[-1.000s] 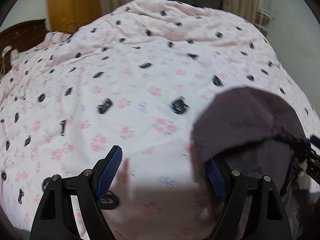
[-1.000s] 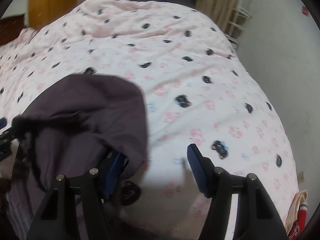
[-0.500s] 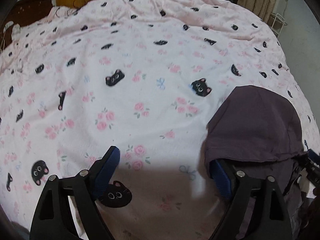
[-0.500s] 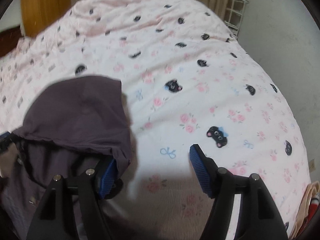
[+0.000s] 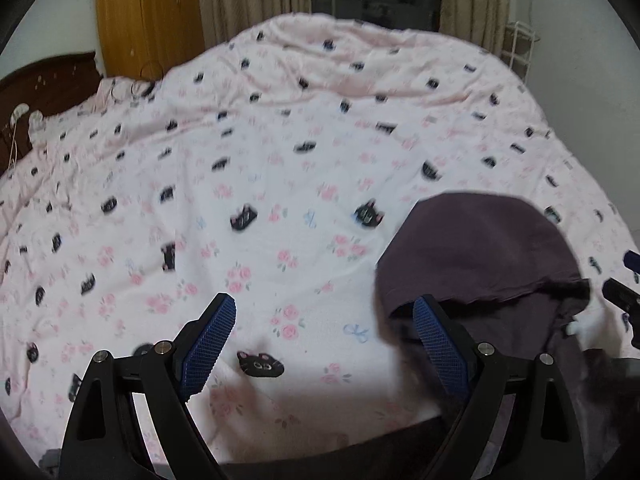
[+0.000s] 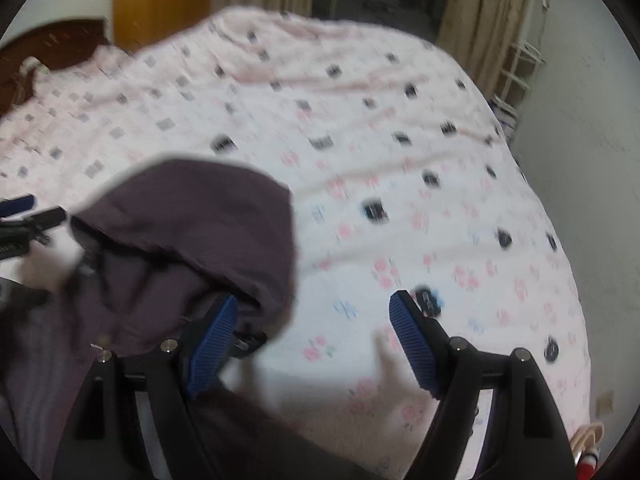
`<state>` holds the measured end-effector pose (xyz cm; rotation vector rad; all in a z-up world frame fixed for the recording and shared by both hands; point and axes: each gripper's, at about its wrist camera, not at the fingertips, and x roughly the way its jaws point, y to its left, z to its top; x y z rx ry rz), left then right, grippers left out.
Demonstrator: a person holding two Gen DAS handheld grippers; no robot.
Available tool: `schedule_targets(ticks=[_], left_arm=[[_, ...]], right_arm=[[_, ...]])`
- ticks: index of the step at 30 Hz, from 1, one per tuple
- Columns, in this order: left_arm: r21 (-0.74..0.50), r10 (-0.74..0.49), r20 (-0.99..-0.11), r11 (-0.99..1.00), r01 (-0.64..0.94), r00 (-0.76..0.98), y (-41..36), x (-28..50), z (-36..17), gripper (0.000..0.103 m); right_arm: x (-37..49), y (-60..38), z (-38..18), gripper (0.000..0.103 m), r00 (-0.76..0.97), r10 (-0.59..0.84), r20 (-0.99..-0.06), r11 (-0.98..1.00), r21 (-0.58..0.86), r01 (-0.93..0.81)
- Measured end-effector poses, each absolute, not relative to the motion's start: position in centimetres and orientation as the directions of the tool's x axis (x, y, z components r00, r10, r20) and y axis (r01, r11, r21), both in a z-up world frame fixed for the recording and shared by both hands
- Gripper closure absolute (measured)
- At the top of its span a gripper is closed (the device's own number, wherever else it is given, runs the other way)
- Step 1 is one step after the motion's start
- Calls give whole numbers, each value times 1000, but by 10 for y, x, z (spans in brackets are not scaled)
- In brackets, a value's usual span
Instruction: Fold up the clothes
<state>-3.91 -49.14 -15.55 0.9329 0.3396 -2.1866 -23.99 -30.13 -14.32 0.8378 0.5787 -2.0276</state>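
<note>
Bedroom: curtains [image 5: 256,4] and dark window behind, wooden headboard [image 5: 48,80] at far left. Pink bedspread [image 5: 280,160], printed with cat faces and roses, fills your view. Dark purple garment [image 5: 480,248] lies bunched at bed's near edge, between your 2 grippers. Your left gripper [image 5: 324,320]: released, jaws wide, garment just beside right pad. Your right gripper [image 6: 314,316]: jaws opening, garment draped against left pad, not pinched.

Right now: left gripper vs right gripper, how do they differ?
The left gripper has purple garment draped by its right finger; on the right gripper it's by the left finger. Right gripper's jaws are opening; left gripper's stand wide. Shared: blue pads, nothing clamped, pink bedspread below.
</note>
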Motion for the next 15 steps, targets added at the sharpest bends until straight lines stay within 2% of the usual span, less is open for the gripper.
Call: schedule_targets(ticks=[1, 3, 4, 5, 6, 7, 8, 11, 15], left_arm=[[51, -535, -692, -706, 706, -485, -487, -40, -148, 14], [46, -536, -670, -720, 692, -513, -482, -47, -140, 14], [37, -526, -663, -733, 679, -533, -480, -53, -137, 14], [29, -511, -667, -746, 666, -543, -477, -60, -137, 14], [9, -476, -679, -767, 641, -559, -475, -69, -140, 14], [-13, -436, -692, -789, 614, -576, -474, -78, -145, 14], [-15, -416, -701, -803, 596, -579, -471, -84, -150, 15], [-5, -379, -733, -828, 561, -565, -466, -99, -168, 23], [15, -362, -793, -816, 578, -490, -473, -107, -198, 24]], right_arm=[[-238, -307, -138, 25, -404, -545, -735, -528, -73, 846], [-235, -318, -127, 32, -373, -574, -728, -512, -37, 858], [-233, -324, -121, 46, -358, -589, -725, -503, -18, 864], [-232, -332, -120, 66, -339, -591, -732, -495, -2, 869], [-232, -344, -123, 75, -316, -581, -750, -489, 11, 872], [-231, -353, -127, 88, -298, -569, -767, -486, 21, 874], [-232, -360, -133, 95, -282, -557, -781, -485, 30, 874], [-234, -380, -152, 97, -236, -529, -815, -488, 65, 870], [-239, -387, -174, 97, -166, -525, -835, -506, 149, 850]])
